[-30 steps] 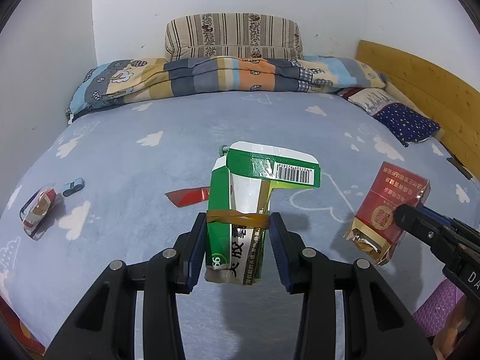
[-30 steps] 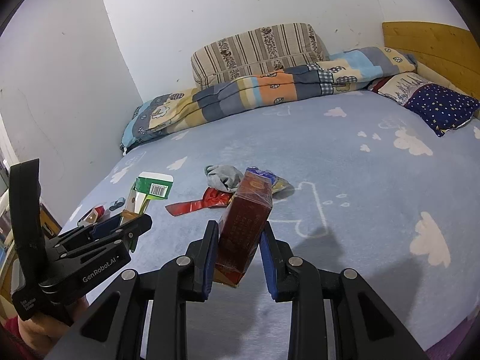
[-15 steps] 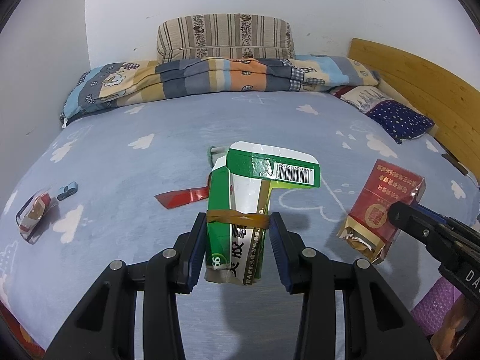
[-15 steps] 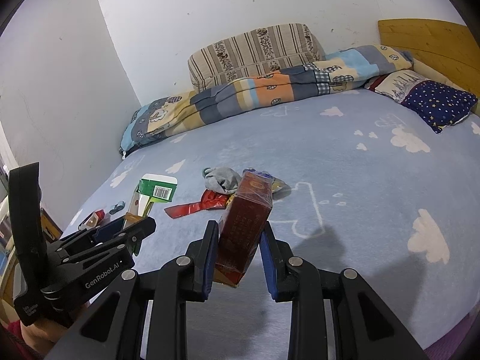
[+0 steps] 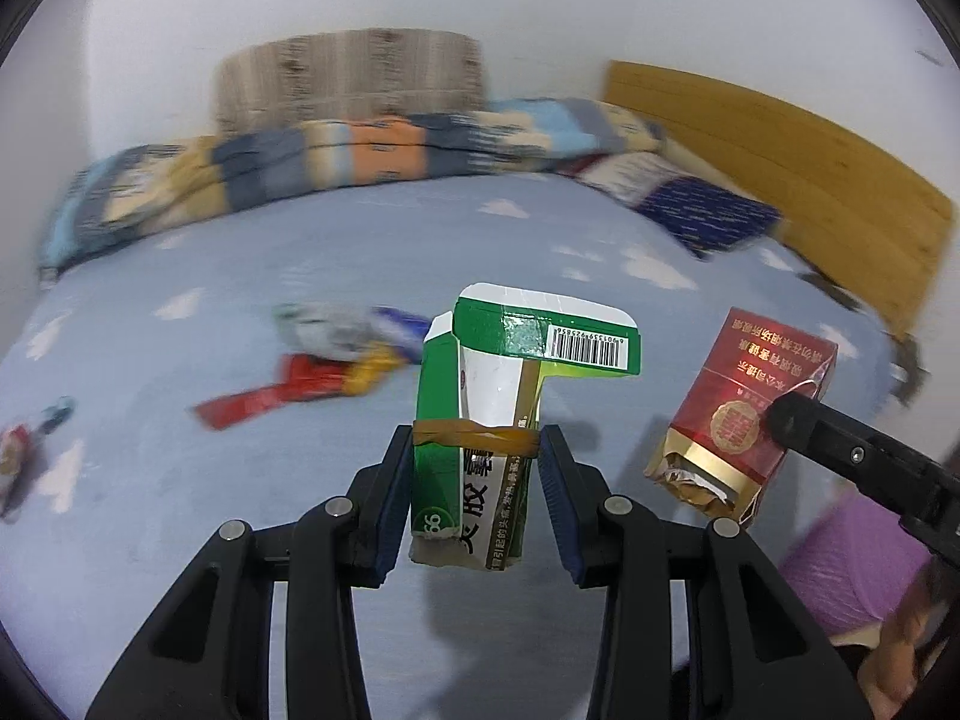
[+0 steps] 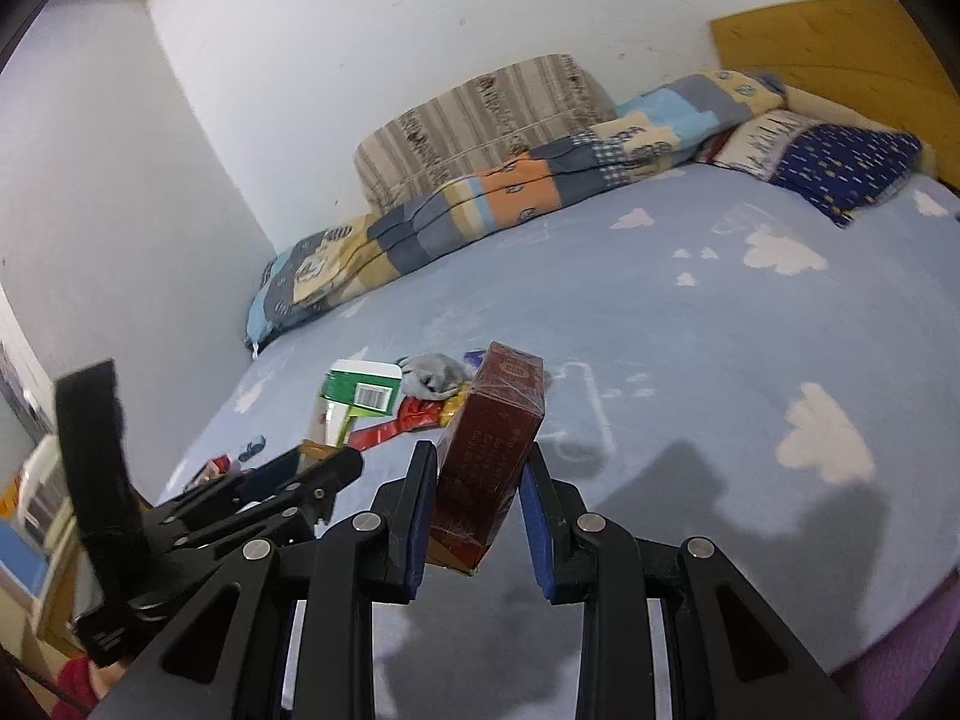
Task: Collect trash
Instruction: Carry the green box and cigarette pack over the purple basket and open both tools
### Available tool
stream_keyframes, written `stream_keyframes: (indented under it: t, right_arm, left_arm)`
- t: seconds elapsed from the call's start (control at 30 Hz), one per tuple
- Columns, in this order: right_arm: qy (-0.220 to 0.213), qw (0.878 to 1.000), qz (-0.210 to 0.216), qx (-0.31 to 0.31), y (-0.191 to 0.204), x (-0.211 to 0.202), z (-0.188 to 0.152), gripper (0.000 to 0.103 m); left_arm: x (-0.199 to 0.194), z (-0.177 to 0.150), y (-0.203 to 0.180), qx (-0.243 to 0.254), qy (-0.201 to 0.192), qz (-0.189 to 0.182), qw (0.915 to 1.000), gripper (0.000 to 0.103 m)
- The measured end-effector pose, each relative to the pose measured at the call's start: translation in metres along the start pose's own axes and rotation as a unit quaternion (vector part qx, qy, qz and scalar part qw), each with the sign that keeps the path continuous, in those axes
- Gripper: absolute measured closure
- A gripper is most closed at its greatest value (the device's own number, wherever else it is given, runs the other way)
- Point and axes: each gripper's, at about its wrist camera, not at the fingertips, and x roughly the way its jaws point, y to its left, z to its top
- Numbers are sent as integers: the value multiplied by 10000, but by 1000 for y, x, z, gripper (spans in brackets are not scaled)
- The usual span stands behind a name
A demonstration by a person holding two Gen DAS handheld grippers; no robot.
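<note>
Left gripper [image 5: 477, 501] clamped on green box [image 5: 480, 438], pads pressing both sides near the bottom, jaws only partly apart. Box upright, flap with barcode open at top, brown band around the middle, held clear above blue sheet [image 5: 180, 540]. Right gripper [image 6: 477, 516] closed on red pack [image 6: 489, 456], pack tilted a little, torn bottom end visible from the left view, also lifted off the sheet. Both held side by side, apart, pack to the right of box. Farther back on the sheet: red wrapper [image 5: 264, 399] beside grey sock [image 5: 327, 333]. Small scraps [image 5: 24, 444] near left edge, blurred. Folded quilt [image 6: 480, 192] along the wall.
</note>
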Motion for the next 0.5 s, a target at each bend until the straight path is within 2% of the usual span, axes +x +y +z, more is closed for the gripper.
stream_keyframes:
  t: [0.13,0.27,0.33,0.47,0.5]
  right_arm:
    - [-185,9985,-513,57,-42,-58,-10,74]
    - [-402,9904,-1226,504,-106,-132,-25,74]
    - [-516,9840,-1508,797,-136,-166,-32,74]
    - [-692,9658,-2130,1308,-188,-238,-52,74]
    - [-727,9631,-2196,1376,-195,-248,-53,74]
  left_arm:
    - [1,0,-64,475,111,-695,9964,63]
    - [0,-5,-138,1032,264,-1433,9839,63]
    - [1,-8,-180,1323,429,-1826,9733,63]
    - [1,-17,-254,1771,710,-2384,9522,63]
    - [2,-19,-277,1863,860,-2578,9442,63]
